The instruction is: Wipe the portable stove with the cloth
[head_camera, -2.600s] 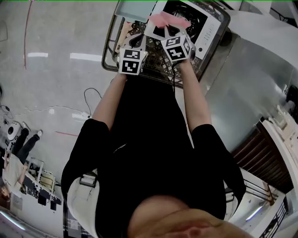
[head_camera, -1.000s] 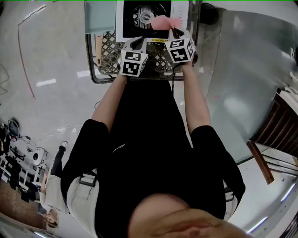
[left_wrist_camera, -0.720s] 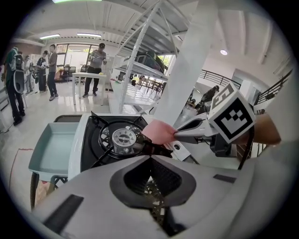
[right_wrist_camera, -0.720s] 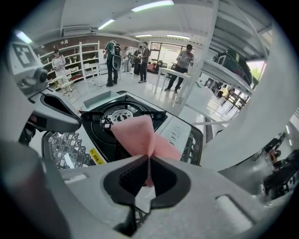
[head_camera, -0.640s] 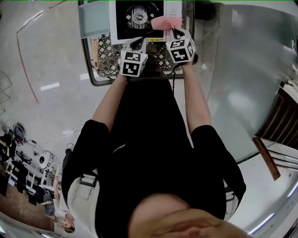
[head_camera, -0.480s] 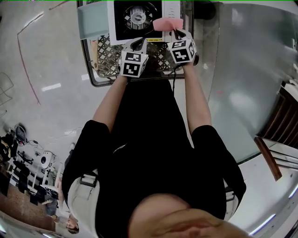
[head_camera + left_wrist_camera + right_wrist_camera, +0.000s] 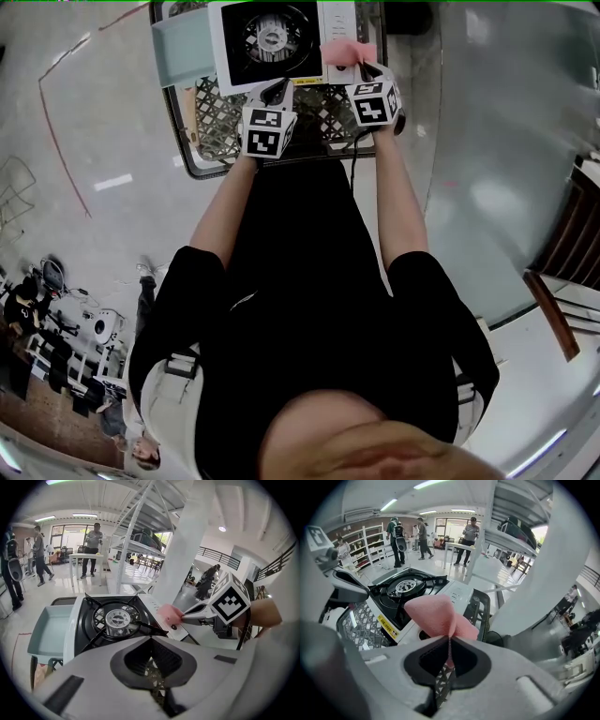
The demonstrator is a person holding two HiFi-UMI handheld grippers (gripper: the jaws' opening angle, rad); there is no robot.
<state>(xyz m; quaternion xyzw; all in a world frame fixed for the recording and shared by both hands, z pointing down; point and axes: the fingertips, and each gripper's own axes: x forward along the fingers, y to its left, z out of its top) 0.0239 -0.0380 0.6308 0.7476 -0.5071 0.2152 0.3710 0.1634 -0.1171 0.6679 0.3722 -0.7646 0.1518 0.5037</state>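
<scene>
Right now the right tool point(image 7: 359, 69) is clamped shut on a pink cloth point(image 7: 349, 52), which bunches up in a fold ahead of the jaw tips in the right gripper view point(image 7: 439, 613). The cloth sits over the right-hand side of the portable stove point(image 7: 272, 37), above the white control strip beside the black burner well, near the stove's front edge; whether it actually presses on the surface cannot be told. In the left gripper view the cloth point(image 7: 169, 616) shows as a small pink wad at the tip of the right tool point(image 7: 183, 617), just beside a dark knob on the white strip. The left tool point(image 7: 278, 90) hangs at the stove's front edge, left of the cloth and apart from it, its jaws brought together with nothing between them point(image 7: 151, 639). The stove point(image 7: 117, 620) rests on a wire mesh rack point(image 7: 214, 122), with a pale teal tray point(image 7: 183, 45) just beside its left side.
</scene>
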